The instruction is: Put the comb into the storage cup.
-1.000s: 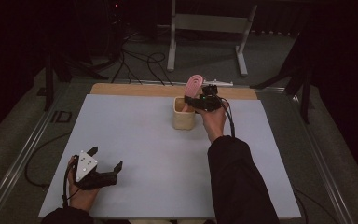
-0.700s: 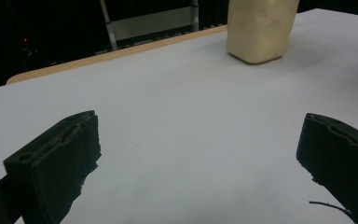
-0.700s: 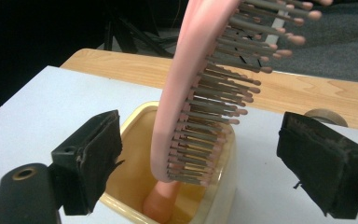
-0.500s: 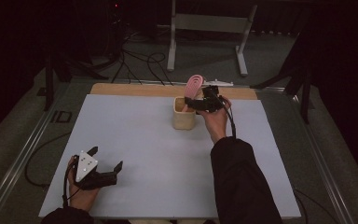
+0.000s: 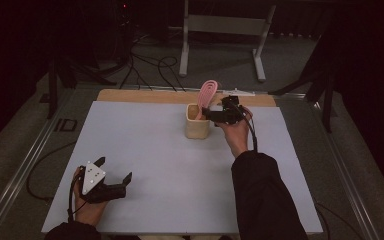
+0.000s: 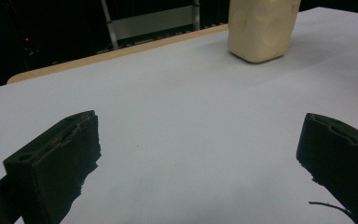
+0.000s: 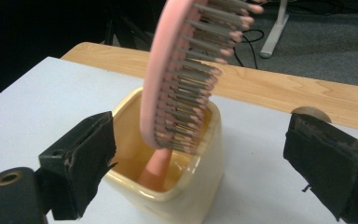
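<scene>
— Where's the hairbrush (image 7: 179, 70) now?

— Standing handle-down in the cream cup (image 5: 197, 121), which sits near the bench's (image 5: 145, 150) far edge, a little right of the middle. The pink bristle head leans out above the rim, tilted toward the far edge.

— Are you holding it?

— No. The fingers (image 7: 81, 161) of my right gripper (image 5: 216, 114) have just been opening: a second ago they were narrower around the brush, now they stand wide on either side of the cup, with the brush head between them but no pad pressing on it.

— So what does that mean?

— I'd say the brush is delivered and stands on its own. Backing away without knocking the head is what's left.

— And your left gripper (image 5: 111, 186)?

— Resting near the bench's near left corner, fingers spread wide, nothing between them.
</scene>
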Demonstrator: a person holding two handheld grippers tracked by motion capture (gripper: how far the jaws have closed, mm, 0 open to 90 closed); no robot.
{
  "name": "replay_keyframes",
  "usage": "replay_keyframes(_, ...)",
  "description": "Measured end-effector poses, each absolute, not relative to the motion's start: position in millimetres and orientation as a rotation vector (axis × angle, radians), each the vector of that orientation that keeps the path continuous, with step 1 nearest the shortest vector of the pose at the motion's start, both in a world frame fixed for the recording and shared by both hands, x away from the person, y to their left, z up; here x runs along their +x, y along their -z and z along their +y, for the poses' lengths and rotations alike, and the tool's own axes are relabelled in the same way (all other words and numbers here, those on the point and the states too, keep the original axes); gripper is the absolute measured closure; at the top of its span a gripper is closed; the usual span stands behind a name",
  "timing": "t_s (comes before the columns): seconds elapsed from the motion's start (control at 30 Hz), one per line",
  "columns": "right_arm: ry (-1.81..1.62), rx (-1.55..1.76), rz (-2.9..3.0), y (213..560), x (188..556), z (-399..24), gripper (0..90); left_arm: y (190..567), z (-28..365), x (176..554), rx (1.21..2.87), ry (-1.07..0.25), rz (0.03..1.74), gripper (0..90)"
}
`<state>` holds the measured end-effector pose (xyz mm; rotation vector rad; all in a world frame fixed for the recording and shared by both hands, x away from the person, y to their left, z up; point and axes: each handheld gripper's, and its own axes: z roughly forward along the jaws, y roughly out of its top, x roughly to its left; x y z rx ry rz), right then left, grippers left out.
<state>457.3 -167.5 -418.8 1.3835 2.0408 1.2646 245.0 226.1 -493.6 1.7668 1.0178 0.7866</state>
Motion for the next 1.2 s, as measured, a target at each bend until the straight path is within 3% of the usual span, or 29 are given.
replay_keyframes(0.83,-1.314,1.335,2.104,437,415,-196,9.0,494,225,246,1.77,-0.783,1.017,0.2)
replay_keyframes(1.2,-1.381,1.36,2.068,450,373,-228,8.9,496,222,247,1.78,-0.783,1.011,0.2)
